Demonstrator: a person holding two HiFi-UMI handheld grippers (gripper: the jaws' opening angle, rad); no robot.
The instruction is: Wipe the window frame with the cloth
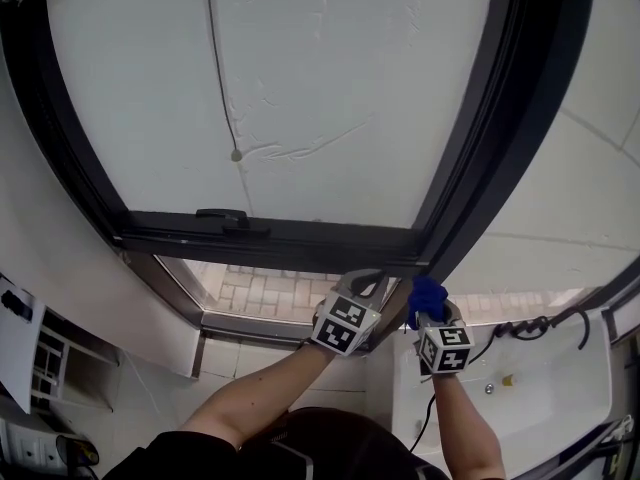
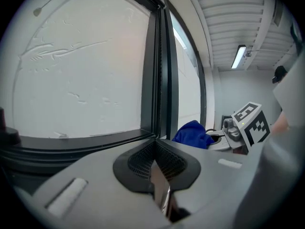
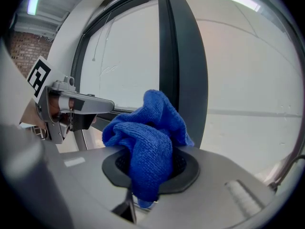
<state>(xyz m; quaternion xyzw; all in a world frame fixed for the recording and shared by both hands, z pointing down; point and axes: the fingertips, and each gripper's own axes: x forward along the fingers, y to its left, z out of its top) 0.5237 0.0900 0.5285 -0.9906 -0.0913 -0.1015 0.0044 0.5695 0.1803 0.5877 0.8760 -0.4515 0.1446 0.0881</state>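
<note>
The dark window frame [image 1: 270, 240] has a bottom rail and an upright post [image 1: 480, 148] that meet just above both grippers. My right gripper [image 1: 430, 313] is shut on a bunched blue cloth [image 1: 427, 295], which sits at the foot of the post. In the right gripper view the cloth [image 3: 147, 137] bulges out of the gripper [image 3: 145, 178] in front of the post [image 3: 183, 56]. Beside it, my left gripper [image 1: 366, 282] is under the corner, shut and empty. The left gripper view shows that gripper [image 2: 156, 163] shut, the frame [image 2: 159, 80] ahead and the cloth [image 2: 193, 133] at right.
A window handle [image 1: 225, 216] lies on the bottom rail at left. A thin cord with a bead [image 1: 235, 155] hangs across the white pane. A white basin [image 1: 530, 388] with dark cables [image 1: 530, 325] is below right. A brick floor [image 1: 260, 290] shows through the lower glass.
</note>
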